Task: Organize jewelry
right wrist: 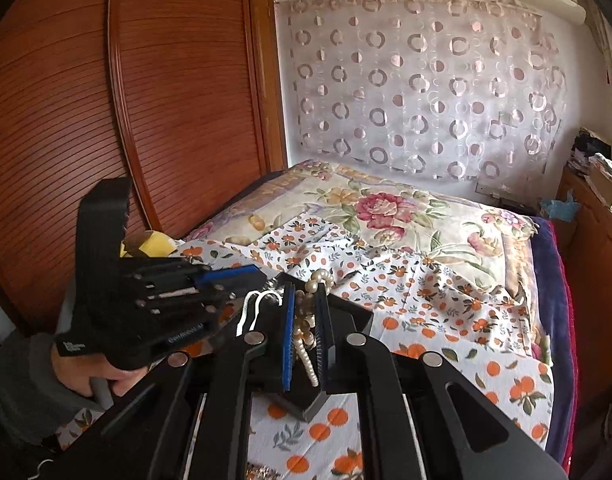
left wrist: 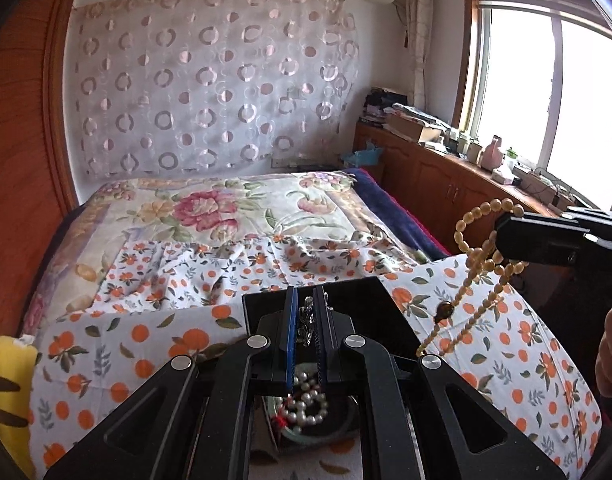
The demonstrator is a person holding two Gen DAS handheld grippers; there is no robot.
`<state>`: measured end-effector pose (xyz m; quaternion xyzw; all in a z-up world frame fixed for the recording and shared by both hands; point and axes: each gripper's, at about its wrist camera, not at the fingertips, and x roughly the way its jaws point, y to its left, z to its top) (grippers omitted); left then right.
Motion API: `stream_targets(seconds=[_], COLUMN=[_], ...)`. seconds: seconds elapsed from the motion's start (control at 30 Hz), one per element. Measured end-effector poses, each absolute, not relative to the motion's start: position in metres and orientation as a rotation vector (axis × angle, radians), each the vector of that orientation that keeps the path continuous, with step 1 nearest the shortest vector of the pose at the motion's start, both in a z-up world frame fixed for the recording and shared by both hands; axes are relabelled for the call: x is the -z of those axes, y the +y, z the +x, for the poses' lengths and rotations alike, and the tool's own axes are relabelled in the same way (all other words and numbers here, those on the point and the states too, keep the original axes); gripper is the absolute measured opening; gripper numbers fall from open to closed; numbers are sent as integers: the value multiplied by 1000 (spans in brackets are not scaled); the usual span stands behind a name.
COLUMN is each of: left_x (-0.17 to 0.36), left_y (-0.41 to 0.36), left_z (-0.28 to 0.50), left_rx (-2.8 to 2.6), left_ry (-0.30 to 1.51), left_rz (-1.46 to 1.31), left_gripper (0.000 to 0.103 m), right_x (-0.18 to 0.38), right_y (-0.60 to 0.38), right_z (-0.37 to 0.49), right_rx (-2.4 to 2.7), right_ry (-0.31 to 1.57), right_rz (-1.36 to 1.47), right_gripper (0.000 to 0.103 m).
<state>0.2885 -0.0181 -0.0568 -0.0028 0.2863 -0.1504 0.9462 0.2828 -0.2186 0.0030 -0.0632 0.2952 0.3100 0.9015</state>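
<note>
My left gripper [left wrist: 307, 322] is shut on a small silver sparkly jewelry piece [left wrist: 306, 320], held over the black jewelry box [left wrist: 369, 304] on the bed. Below it a white pearl strand with a red tassel [left wrist: 306, 400] lies in a greenish dish. My right gripper [right wrist: 306, 312] is shut on a yellowish beaded necklace [right wrist: 304, 320]; in the left wrist view that gripper [left wrist: 505, 236] holds the necklace [left wrist: 471, 256] hanging above the bed, its dark pendant [left wrist: 443, 312] lowest. The left gripper also shows in the right wrist view [right wrist: 234, 276], with white hooks [right wrist: 258, 300] nearby.
The bed has an orange-print sheet [left wrist: 505, 340] and a floral quilt [left wrist: 210, 208]. A yellow plush toy [left wrist: 6, 392] lies at the left. A wooden wardrobe [right wrist: 106, 100] stands left; a cluttered wooden cabinet [left wrist: 445, 168] runs under the window at right.
</note>
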Motion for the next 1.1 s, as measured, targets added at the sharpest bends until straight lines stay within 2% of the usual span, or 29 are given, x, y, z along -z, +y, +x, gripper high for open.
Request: stream_targets(seconds=[0.3,0.53,0.73,1.1], left_x=[73,67,66,80], left_y=[-14,-8,1,22], left_z=[309,296,277,228], left_rx=[329,310,298,262], left_ry=[667,660,653,681], left_rz=[-19,16,40,35], left_gripper=[8,24,26,31], right_x=[23,49,65,62], right_y=[-210,-202,-204,-213], right_z=[308,319,323,291], right_rx=[-665,-643,-633,-608], right_ry=[651,689,728,716], right_rz=[-126,-158,-143,-131], right_gripper=[11,11,11,11])
